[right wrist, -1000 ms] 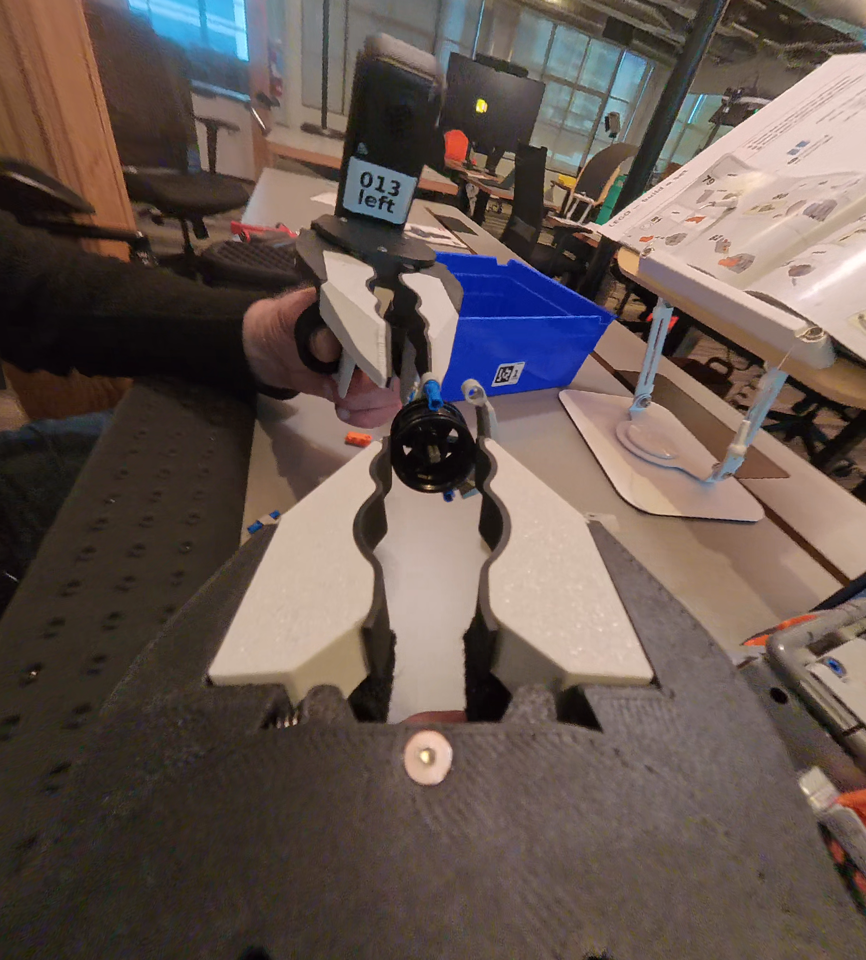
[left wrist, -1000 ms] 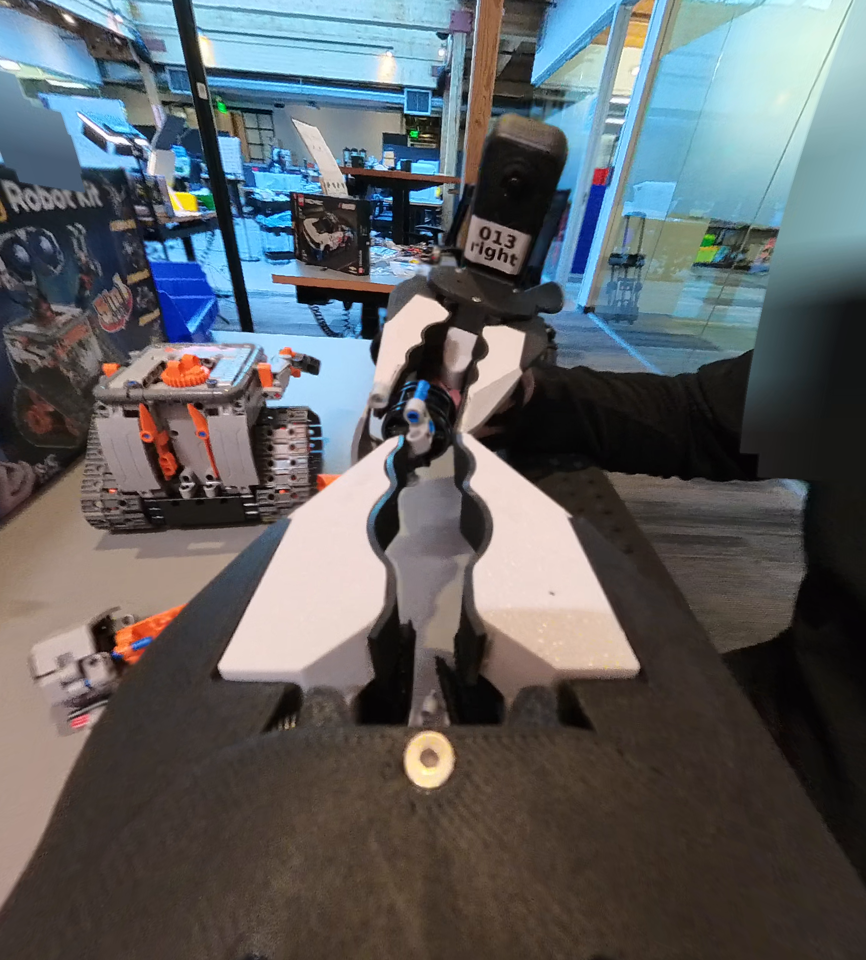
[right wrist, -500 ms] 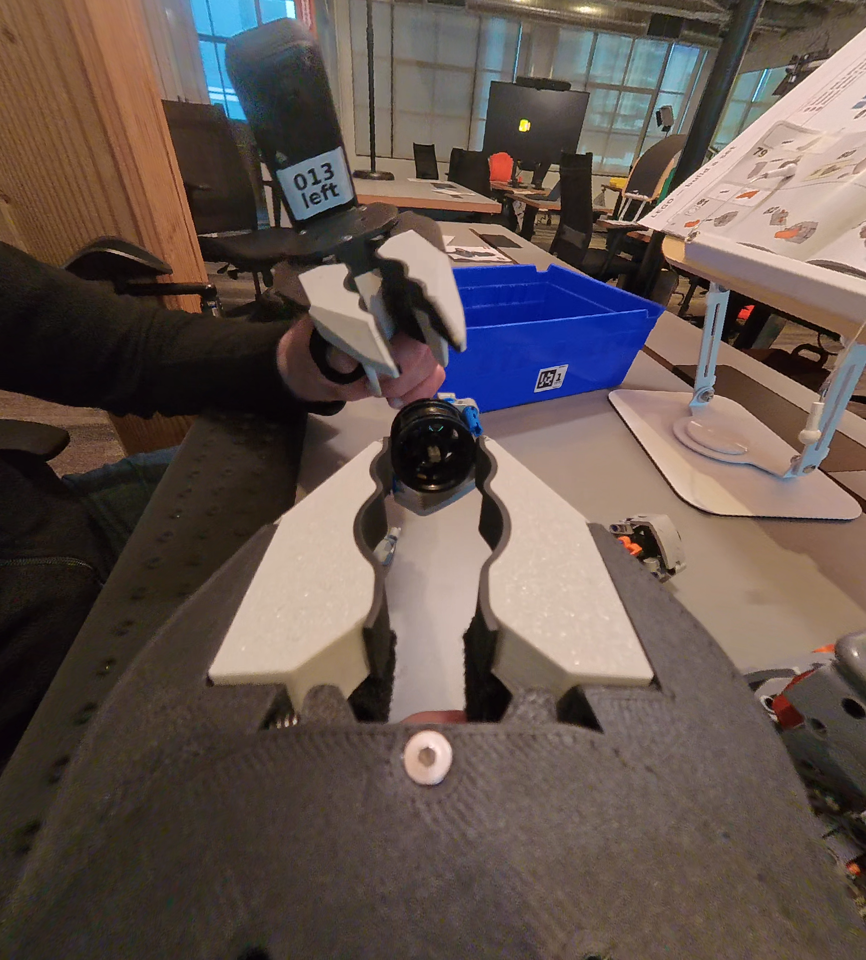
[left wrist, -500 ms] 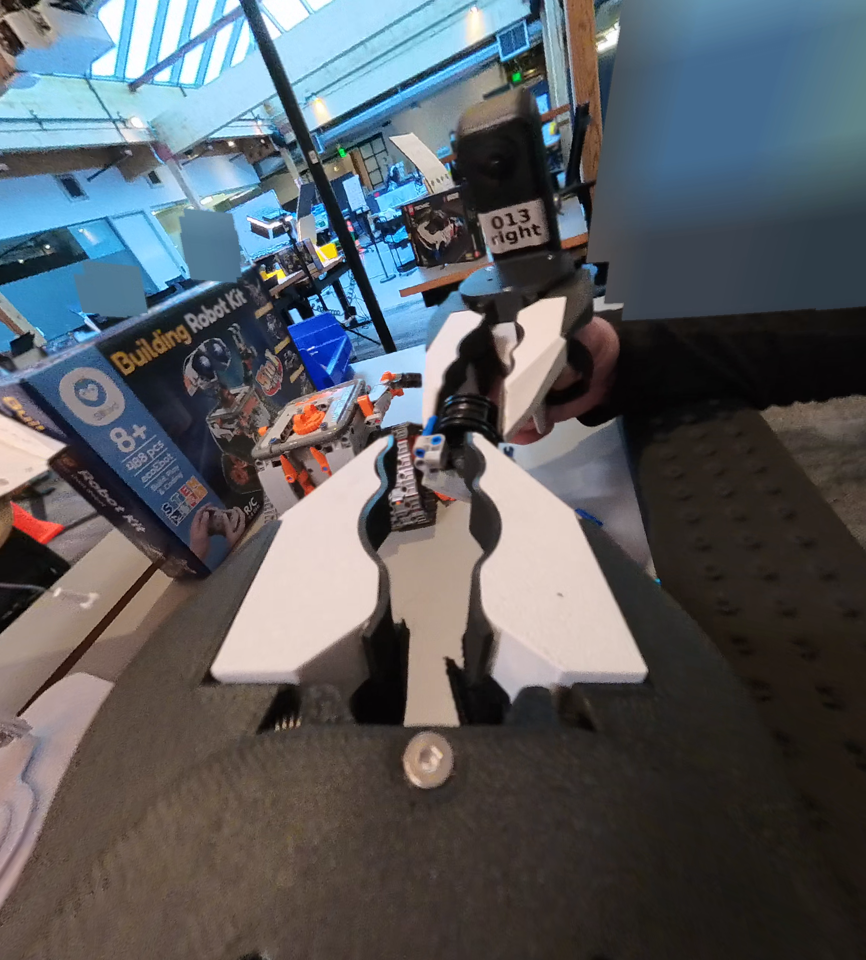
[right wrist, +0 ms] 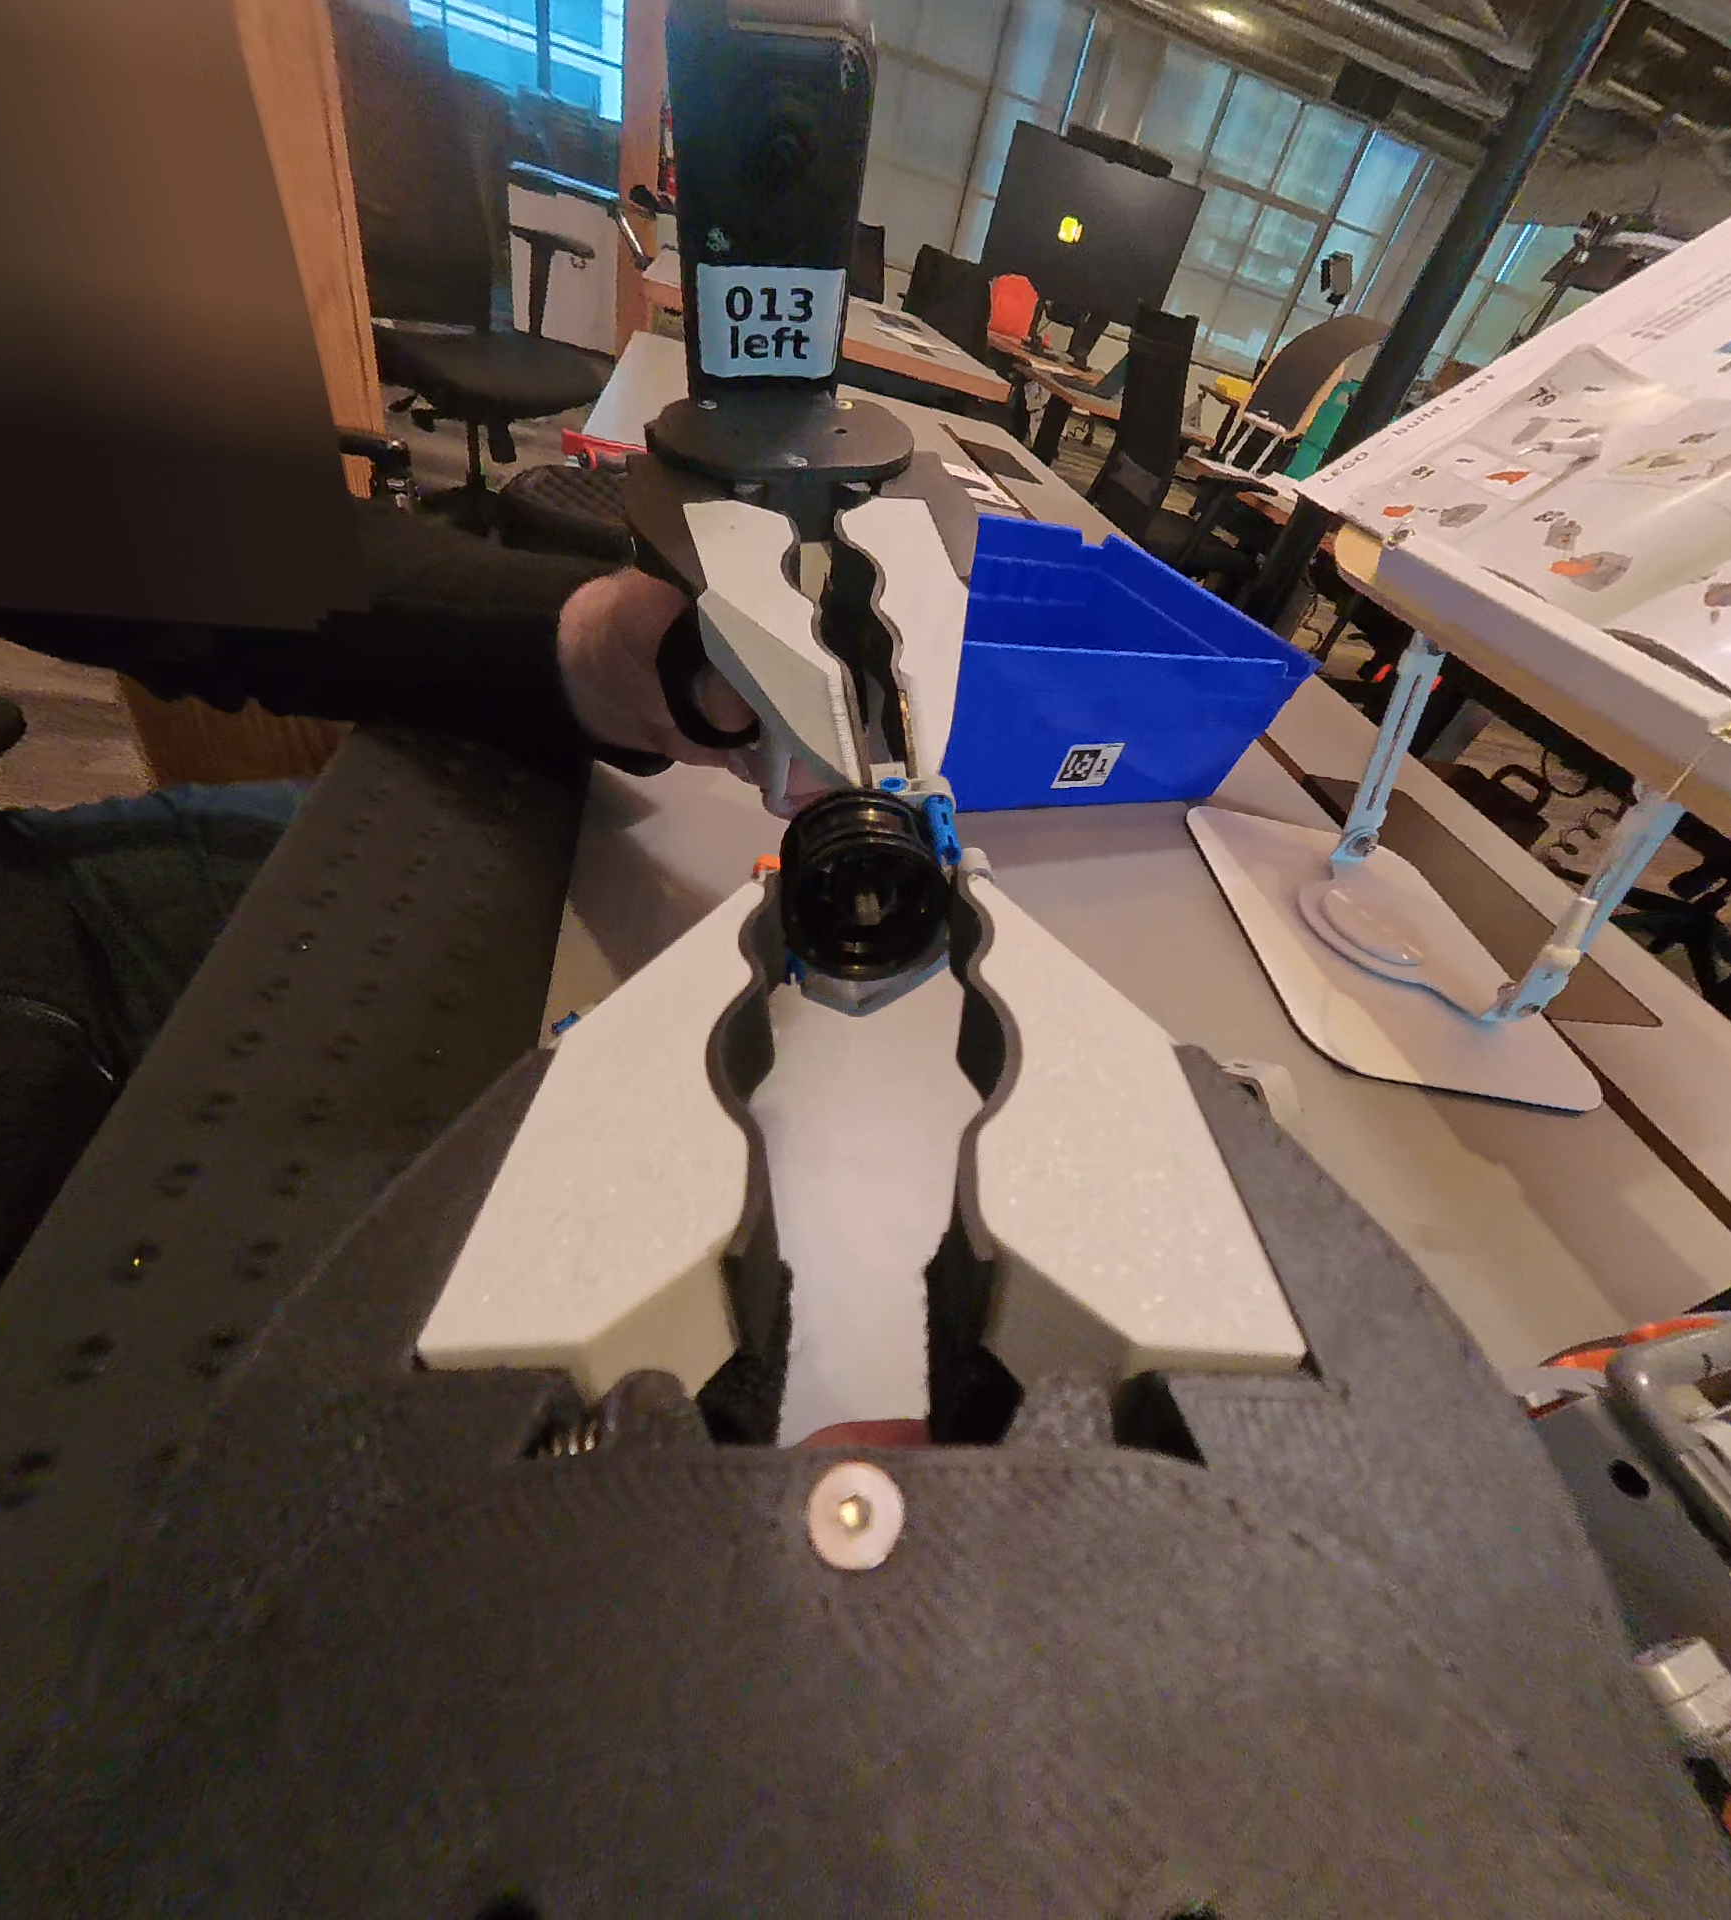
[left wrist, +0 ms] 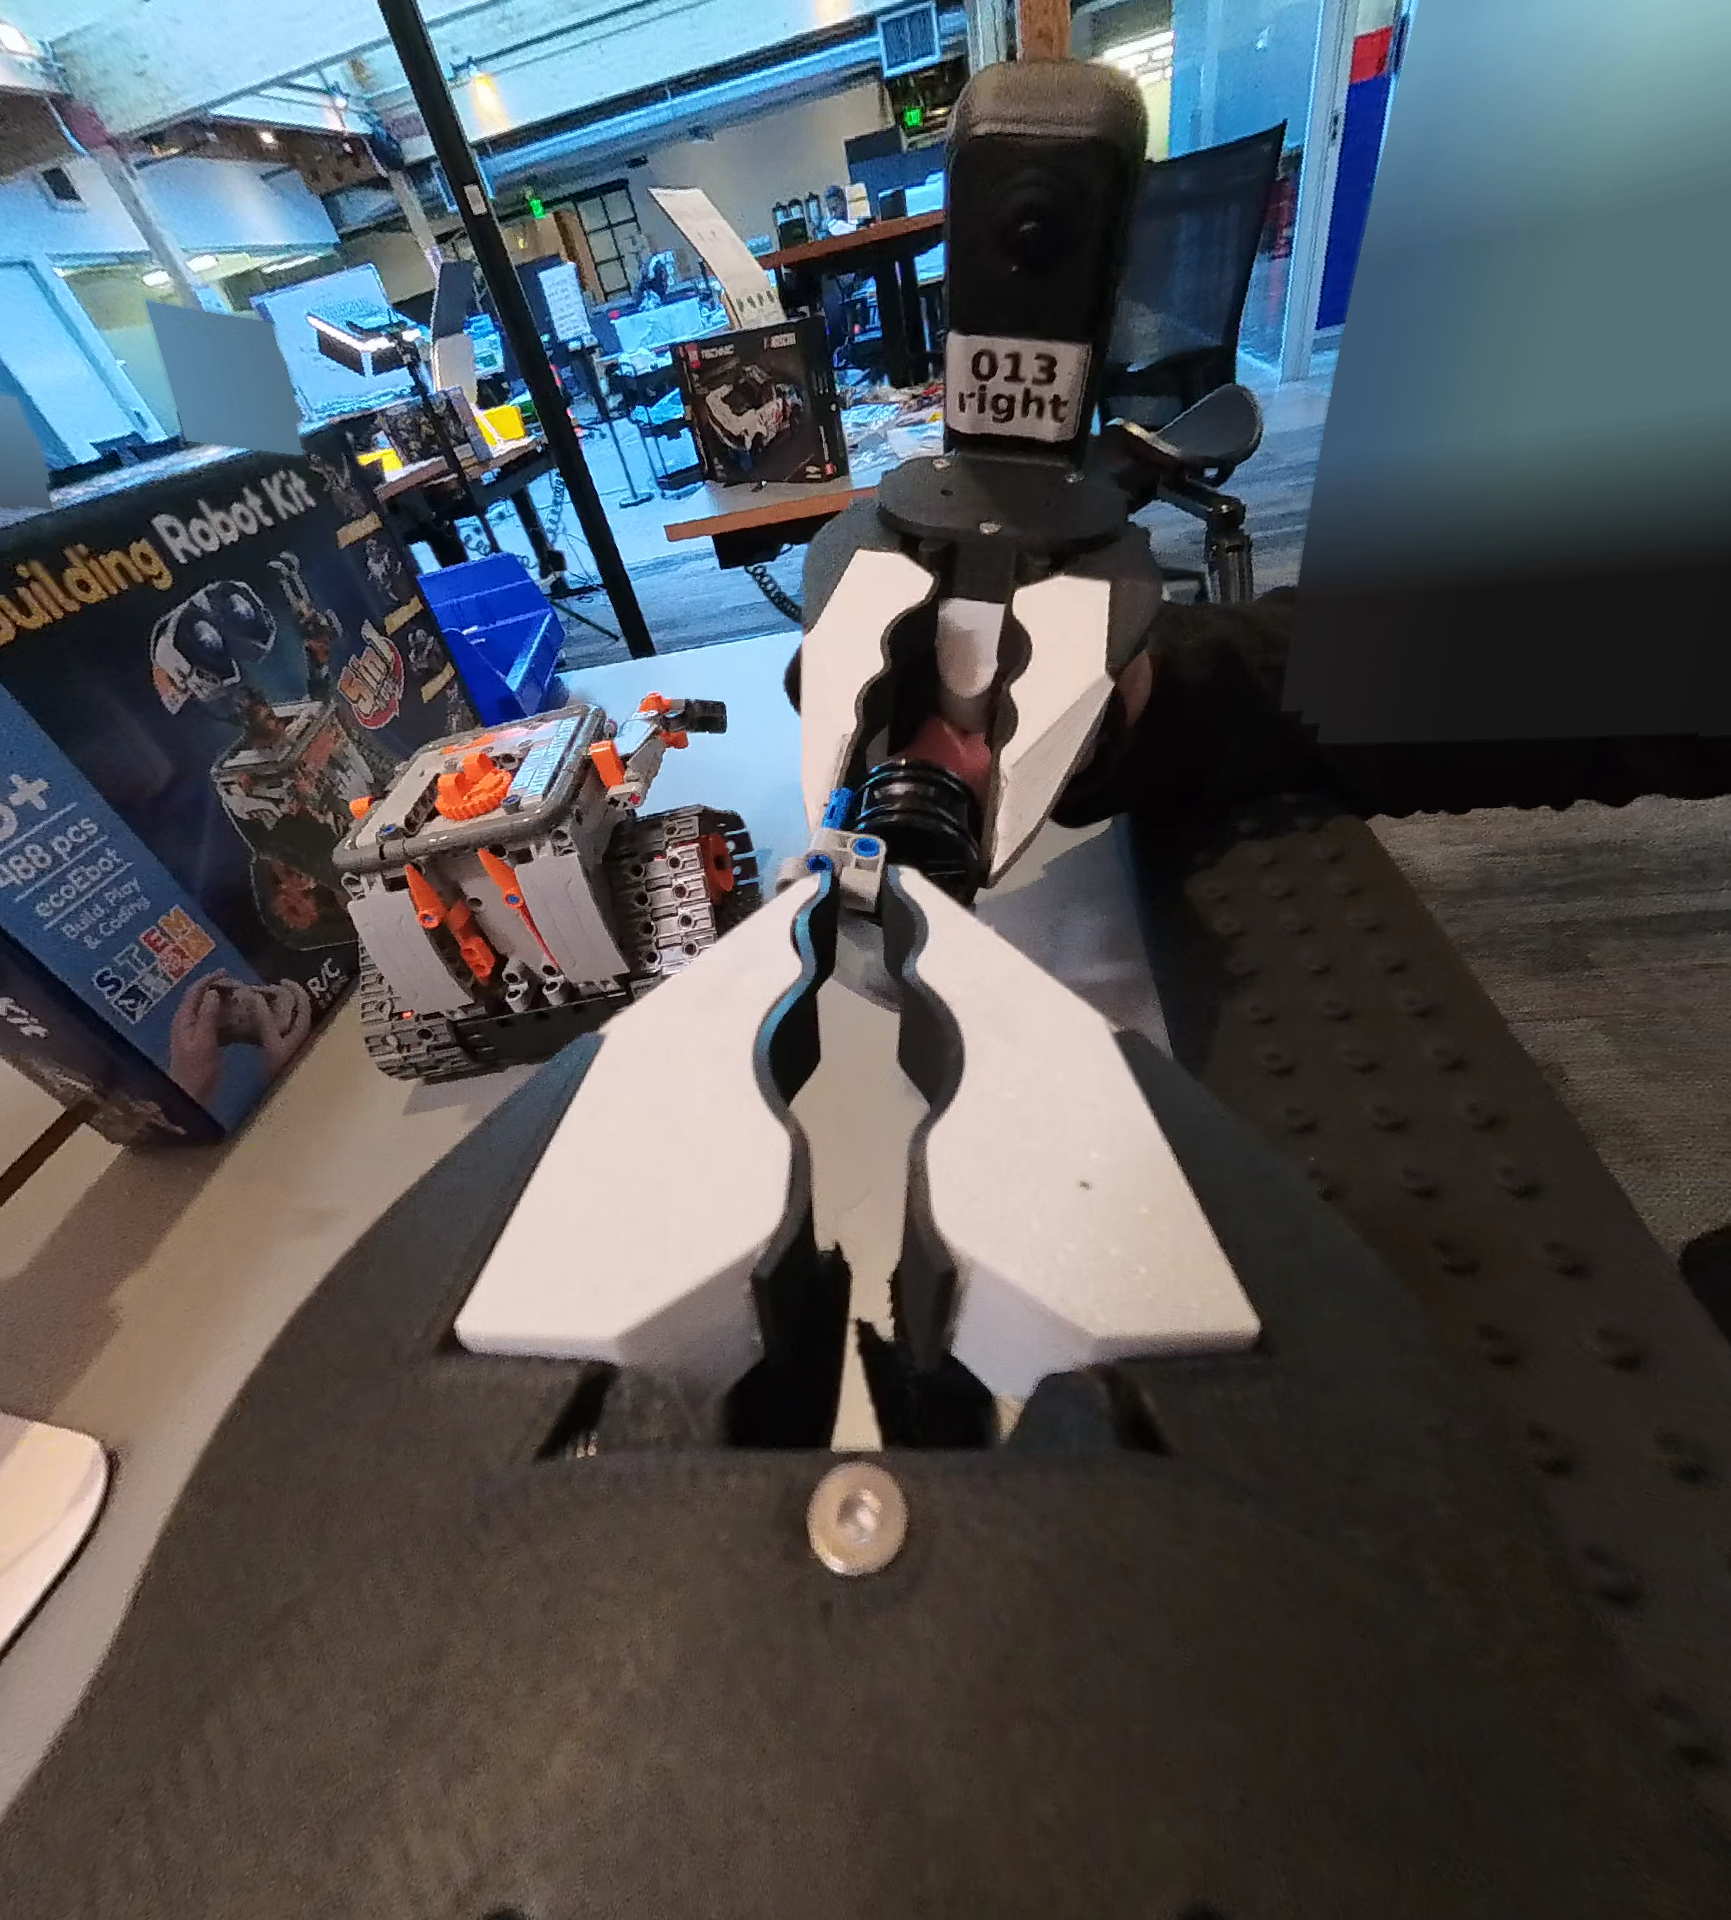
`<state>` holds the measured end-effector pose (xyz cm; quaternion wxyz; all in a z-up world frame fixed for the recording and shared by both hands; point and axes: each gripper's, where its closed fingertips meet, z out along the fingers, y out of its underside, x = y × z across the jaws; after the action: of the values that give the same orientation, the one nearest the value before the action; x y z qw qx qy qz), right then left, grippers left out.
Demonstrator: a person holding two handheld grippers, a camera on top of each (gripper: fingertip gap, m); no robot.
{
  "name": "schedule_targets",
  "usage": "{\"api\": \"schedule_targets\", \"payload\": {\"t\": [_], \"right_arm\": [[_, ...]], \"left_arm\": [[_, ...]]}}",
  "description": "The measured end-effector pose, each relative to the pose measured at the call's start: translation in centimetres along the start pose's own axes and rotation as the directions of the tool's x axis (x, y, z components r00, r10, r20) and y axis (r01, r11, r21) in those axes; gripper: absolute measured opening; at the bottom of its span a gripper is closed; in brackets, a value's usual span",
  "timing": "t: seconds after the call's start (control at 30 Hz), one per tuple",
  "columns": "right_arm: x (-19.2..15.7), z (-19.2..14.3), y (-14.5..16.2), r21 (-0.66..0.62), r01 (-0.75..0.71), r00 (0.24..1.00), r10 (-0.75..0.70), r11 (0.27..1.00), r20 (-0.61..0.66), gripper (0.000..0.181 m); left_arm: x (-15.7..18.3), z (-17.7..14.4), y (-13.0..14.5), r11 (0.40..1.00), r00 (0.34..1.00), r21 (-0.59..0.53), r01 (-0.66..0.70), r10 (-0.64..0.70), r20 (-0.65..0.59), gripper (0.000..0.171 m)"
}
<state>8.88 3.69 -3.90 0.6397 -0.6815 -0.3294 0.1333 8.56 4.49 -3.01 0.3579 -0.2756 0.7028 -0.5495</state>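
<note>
The right gripper point(right wrist: 866, 920) is part-closed, and the notches near its fingertips clamp a black ribbed wheel hub point(right wrist: 861, 899). The hub is held in the air above the grey table point(right wrist: 1100, 914), close to the table's near edge and the black perforated board point(right wrist: 373, 935) that runs along it.

The left gripper point(left wrist: 845, 888) is almost fully closed and pinches a small grey connector with blue pins point(left wrist: 845, 857) at its very tips. The connector touches the side of the hub, so the two grippers meet tip to tip.

A grey and orange tracked robot model point(left wrist: 528, 894) stands farther in on the table, just beside the blue kit box point(left wrist: 113, 779). Toward the far edge sit a blue bin point(right wrist: 1100, 675) and an open instruction booklet point(right wrist: 1619, 499) on a white stand point(right wrist: 1391, 966).
</note>
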Motion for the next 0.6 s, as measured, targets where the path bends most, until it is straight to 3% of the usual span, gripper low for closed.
{"api": "schedule_targets", "payload": {"t": [0.6], "right_arm": [[-0.4, -0.4, -1.0, 0.031, 0.055, 0.998, -0.055, 0.998, -0.017, 0.029]], "left_arm": [[0.7, -0.2, -1.1, 0.988, 0.986, 0.006, -0.156, 0.156, 0.064, 0.006]]}}
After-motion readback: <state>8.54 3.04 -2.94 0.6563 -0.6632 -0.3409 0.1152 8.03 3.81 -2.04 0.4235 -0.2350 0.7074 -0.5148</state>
